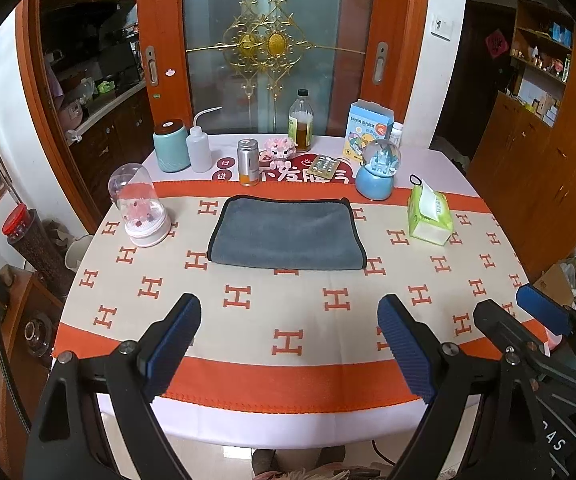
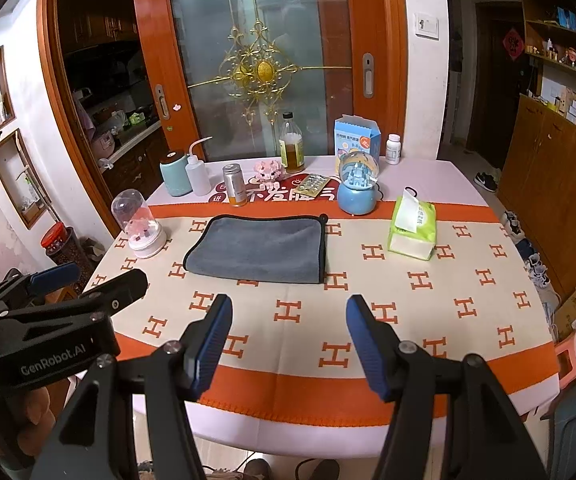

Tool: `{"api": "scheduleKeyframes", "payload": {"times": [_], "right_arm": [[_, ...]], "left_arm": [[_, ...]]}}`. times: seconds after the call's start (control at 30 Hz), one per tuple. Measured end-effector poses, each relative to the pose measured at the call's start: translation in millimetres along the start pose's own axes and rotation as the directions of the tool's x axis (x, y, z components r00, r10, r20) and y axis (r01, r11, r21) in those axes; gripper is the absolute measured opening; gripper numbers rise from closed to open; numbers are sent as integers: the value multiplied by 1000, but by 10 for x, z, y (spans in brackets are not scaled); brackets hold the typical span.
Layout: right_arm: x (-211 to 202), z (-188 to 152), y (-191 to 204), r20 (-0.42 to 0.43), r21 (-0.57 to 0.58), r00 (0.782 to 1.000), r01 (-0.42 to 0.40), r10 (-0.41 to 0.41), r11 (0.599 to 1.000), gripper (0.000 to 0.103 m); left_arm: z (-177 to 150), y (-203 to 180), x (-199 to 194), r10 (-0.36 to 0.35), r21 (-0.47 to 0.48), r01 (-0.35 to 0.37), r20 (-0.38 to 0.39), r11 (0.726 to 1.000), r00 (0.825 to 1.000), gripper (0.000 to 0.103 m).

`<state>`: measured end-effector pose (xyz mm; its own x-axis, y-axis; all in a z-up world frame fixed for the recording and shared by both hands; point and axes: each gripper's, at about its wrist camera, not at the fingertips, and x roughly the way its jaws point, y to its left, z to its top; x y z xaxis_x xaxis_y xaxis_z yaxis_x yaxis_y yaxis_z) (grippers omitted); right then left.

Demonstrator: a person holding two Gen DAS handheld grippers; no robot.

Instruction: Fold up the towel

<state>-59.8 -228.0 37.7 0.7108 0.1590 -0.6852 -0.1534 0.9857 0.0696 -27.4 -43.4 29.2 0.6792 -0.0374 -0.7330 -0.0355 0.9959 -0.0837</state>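
Observation:
A grey towel (image 1: 286, 234) with a black hem lies flat, folded over, on the cream and orange tablecloth (image 1: 288, 320) in the middle of the table; it also shows in the right wrist view (image 2: 258, 248). My left gripper (image 1: 288, 316) is open and empty, held above the table's near edge, well short of the towel. My right gripper (image 2: 288, 320) is open and empty too, beside the left one; it shows at the right edge of the left wrist view (image 1: 524, 308). The left gripper shows at the left in the right wrist view (image 2: 88, 276).
Around the towel stand a glass dome ornament (image 1: 140, 206), a teal jar (image 1: 171, 146), a squeeze bottle (image 1: 199, 148), a metal can (image 1: 248, 162), a snow globe (image 1: 378, 170) and a green tissue pack (image 1: 430, 216). A glass door (image 1: 264, 40) is behind.

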Motion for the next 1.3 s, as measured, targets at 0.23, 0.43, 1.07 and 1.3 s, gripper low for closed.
{"api": "scheduleKeyframes", "payload": {"times": [0.23,0.43,1.07,1.3], "right_arm": [[13,7,-17,1,-2,1000,2,-2,1000,59],[15,11,-13,-1,-1,1000,1,-1,1000,59],[39,26,-16,-1,-3,1000,2,-2,1000,59],[43,32,-12,-3,-2,1000,1,-1,1000,59]], "left_arm": [[-3,6,7,1,2,-1,-3,1000,1000,89],[-30,79,42,5,7,-5,-13,1000,1000,89],[-21,111,69,9,16,-8,-22,1000,1000,89],[-1,106,76,9,18,-9,-23,1000,1000,89]]}}
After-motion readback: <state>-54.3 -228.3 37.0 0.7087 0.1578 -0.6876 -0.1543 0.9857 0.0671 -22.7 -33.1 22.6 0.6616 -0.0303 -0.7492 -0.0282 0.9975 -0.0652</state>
